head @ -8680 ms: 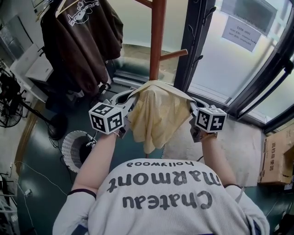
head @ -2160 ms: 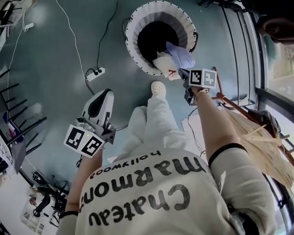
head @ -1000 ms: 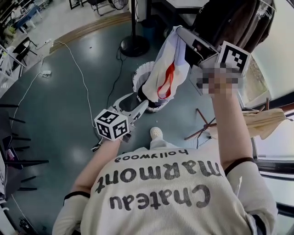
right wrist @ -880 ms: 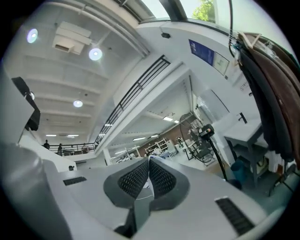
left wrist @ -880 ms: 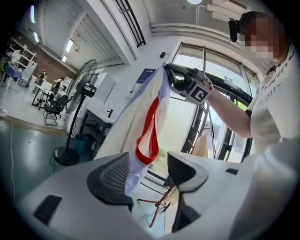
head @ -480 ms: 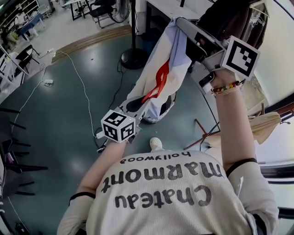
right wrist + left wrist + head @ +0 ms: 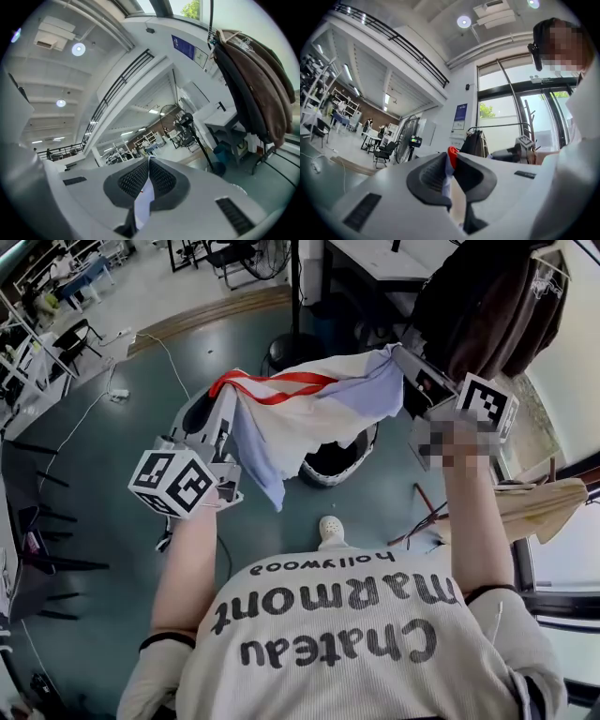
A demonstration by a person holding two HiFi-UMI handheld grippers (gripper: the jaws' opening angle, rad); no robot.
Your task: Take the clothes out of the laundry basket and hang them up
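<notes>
A white and lavender garment [image 7: 309, 409] with a red stripe hangs spread between my two grippers above the white laundry basket [image 7: 367, 441]. My left gripper [image 7: 228, 395] is at the left, and its jaws have just been closing on the red-striped edge [image 7: 452, 153]. The left gripper view shows the left gripper [image 7: 451, 164] pinching that cloth. My right gripper [image 7: 398, 354], higher at the right, is shut on the garment's other corner. White cloth [image 7: 142, 200] sits between the pads of the right gripper [image 7: 149, 172] in its own view.
A brown hoodie [image 7: 487, 306] hangs at the upper right, also in the right gripper view as the brown hoodie [image 7: 253, 84]. A yellow cloth [image 7: 525, 507] drapes on a wooden rack at the right. A fan base [image 7: 286, 348] stands behind the basket, and a cable [image 7: 169, 362] lies on the floor.
My left gripper rose, closed on the garment's lower edge and pulled it out to the left. The garment went from hanging down to being stretched wide. My right gripper came a little lower.
</notes>
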